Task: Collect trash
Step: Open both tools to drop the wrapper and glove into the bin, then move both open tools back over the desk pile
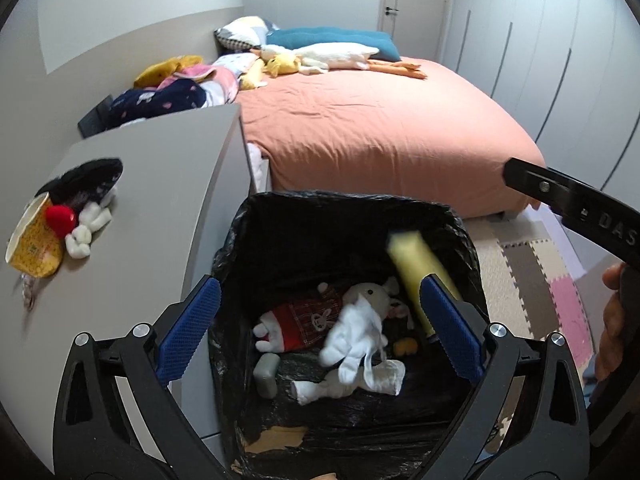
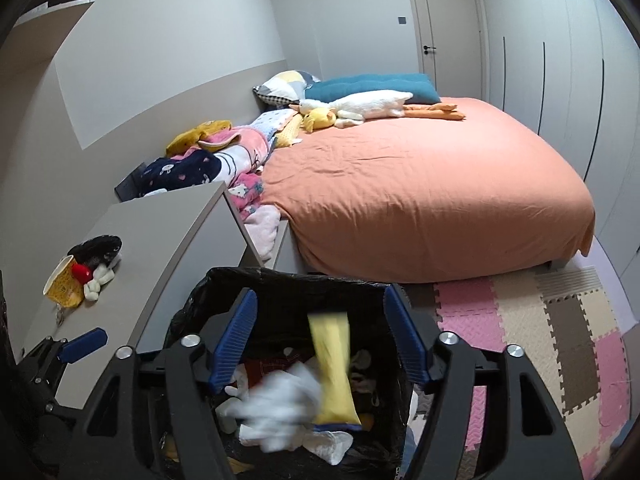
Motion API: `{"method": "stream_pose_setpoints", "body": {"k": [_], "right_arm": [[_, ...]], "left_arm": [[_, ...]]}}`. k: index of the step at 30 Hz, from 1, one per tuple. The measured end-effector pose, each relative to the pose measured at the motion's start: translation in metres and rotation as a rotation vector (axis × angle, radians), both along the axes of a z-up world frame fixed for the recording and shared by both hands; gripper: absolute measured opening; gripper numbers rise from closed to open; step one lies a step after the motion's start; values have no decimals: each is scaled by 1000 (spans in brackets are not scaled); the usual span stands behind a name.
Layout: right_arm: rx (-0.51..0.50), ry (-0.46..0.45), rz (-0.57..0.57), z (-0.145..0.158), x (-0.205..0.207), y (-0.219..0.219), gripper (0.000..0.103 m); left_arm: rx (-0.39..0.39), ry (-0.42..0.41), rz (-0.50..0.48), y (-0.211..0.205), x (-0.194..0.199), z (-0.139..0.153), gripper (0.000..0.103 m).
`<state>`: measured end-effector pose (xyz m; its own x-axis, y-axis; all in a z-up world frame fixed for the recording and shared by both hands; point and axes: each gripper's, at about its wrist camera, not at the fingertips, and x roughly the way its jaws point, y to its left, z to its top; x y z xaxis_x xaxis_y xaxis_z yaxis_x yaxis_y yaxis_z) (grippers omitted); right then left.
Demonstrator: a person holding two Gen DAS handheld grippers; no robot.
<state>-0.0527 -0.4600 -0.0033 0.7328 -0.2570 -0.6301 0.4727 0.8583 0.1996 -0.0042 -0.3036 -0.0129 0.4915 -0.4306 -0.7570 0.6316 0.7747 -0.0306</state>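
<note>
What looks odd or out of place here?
The bin holds stuffed toys: a white plush and a red-dressed doll, not obvious trash. A blurred yellow packet hangs mid-air over it, apparently falling. On the cabinet, a yellow cup lies tipped over.

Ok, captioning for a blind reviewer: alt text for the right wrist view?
An open right gripper hovers over a black-lined trash bin as a blurred yellow packet and white cloth drop in. Behind: an orange bed.

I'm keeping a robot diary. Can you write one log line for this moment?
left gripper: open, empty | right gripper: open, empty | blurred yellow packet: dropping into black-lined trash bin | white crumpled cloth: in bin
</note>
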Motion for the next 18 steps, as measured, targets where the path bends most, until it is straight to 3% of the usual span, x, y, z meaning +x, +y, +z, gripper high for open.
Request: {"method": "stream_pose_setpoints", "body": {"k": [18], "right_arm": [[2,14,23,-5,7,5,73]], "left_arm": [[11,5,20,7,6,-5,96]]}}
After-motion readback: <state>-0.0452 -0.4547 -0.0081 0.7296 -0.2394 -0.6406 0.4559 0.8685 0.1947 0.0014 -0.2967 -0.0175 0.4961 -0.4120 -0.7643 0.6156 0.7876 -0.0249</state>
